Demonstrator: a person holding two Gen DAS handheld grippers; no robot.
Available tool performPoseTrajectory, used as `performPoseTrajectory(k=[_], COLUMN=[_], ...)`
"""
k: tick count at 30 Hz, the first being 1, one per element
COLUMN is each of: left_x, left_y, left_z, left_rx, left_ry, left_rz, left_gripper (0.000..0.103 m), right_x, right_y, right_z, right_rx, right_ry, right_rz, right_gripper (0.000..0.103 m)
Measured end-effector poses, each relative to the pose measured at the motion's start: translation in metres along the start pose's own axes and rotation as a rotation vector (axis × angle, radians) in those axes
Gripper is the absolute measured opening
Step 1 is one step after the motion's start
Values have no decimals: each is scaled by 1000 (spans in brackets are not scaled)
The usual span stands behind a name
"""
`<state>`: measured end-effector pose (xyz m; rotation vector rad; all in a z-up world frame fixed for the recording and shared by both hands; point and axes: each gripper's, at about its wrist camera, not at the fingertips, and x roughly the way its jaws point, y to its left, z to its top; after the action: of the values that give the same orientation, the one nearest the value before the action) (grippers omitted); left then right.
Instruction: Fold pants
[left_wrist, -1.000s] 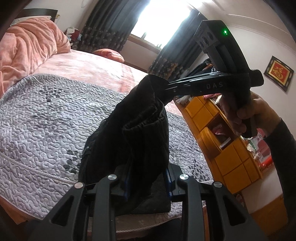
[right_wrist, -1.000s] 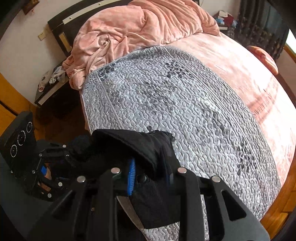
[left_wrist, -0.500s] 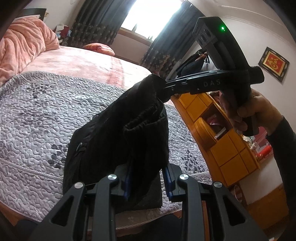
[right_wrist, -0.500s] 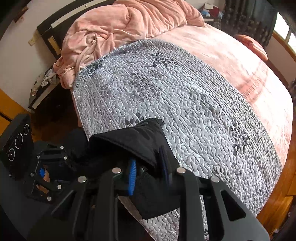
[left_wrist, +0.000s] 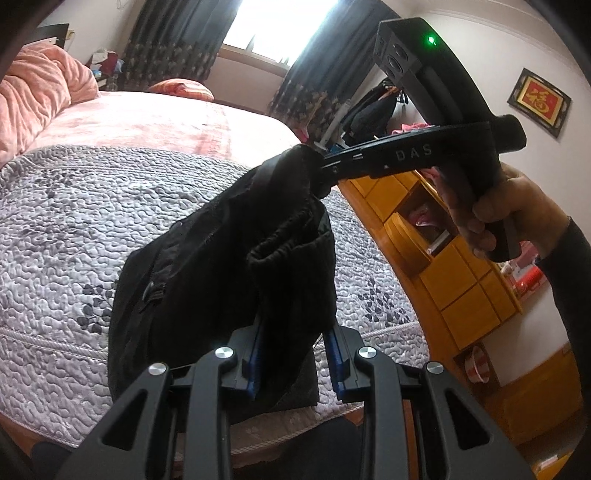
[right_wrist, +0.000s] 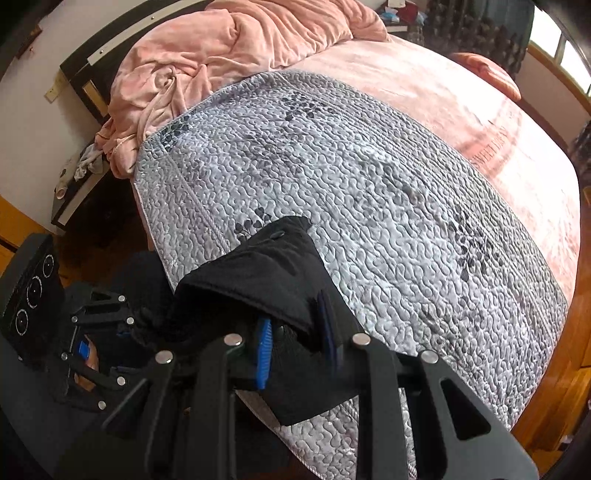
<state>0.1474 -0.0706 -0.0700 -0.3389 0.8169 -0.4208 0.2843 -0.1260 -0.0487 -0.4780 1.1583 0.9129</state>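
Aloft, black pants (left_wrist: 221, 266) pinched between both tongs, over quilt (left_wrist: 66, 221)

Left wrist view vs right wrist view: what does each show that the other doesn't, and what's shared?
Left wrist only: the right gripper seen from outside, clamped on the black pants, the hand on its grip, the framed red picture, the yellow wooden cabinet.
Right wrist only: the dark headboard, the nightstand beside the bed, the left gripper seen from outside.
Both: the pants pinched in each gripper's blue pads, the grey quilted cover, the pink blanket, the curtained window.
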Motion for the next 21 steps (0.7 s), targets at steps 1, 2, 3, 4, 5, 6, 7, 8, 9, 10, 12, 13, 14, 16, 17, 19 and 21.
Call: performPoseTrajectory(k=[1, 2, 3, 4, 5, 6, 7, 8, 9, 10, 12, 13, 14, 16, 17, 19, 21], left_x=[2, 4, 6, 9, 11, 13, 17, 19, 23, 26, 34, 39, 43, 52, 56, 64, 73], left_y=[-1, -2, -4, -5, -6, -8, -10, -11, -13, -14, -17, -18, -19, -22, -22, -25, -28], left_z=[-1, -2, -2, -4, -5, -6, -7, -8, -9, -10, -12, -13, -14, -16, -17, -19, -22], left_rx=[3, 6, 8, 11, 15, 19, 24, 27, 30, 32, 38, 43, 46, 54, 57, 62, 65], left_ry=[4, 9, 14, 20, 24, 29, 34, 40, 47, 53, 67, 77, 84, 100, 107, 123, 138], left_rz=[0, 0, -1, -2, -1, -1, -1, -2, -3, -4, -5, -6, -6, -5, -6, -5, -3], left_gripper=[28, 28, 28, 28, 28, 28, 28, 28, 28, 28, 28, 28, 28, 28, 28, 28, 28], right_x=[1, 2, 3, 4, 5, 6, 7, 8, 10, 11, 15, 17, 19, 23, 25, 31, 35], right_y=[-2, -4, -6, -8, -11, -13, -15, -18, -22, -24, -31, -34, -37, -45, -49, -56, -62], right_z=[-2, -6, -8, -12, -15, -18, -20, -23, -27, -30, -37, -41, -43, -51, -54, -62, -68], right_rx=[4, 9, 13, 19, 24, 29, 33, 38, 45, 49, 60, 65, 68, 82, 89, 102, 113], right_ry=[0, 0, 1, 1, 2, 2, 2, 2, 1, 2, 3, 4, 4, 6, 6, 8, 8], right_rz=[1, 2, 3, 4, 5, 6, 7, 8, 9, 10, 13, 14, 14, 19, 22, 28, 33], right_gripper=[22, 22, 22, 22, 22, 22, 22, 22, 22, 22, 22, 22, 22, 22, 22, 22, 22])
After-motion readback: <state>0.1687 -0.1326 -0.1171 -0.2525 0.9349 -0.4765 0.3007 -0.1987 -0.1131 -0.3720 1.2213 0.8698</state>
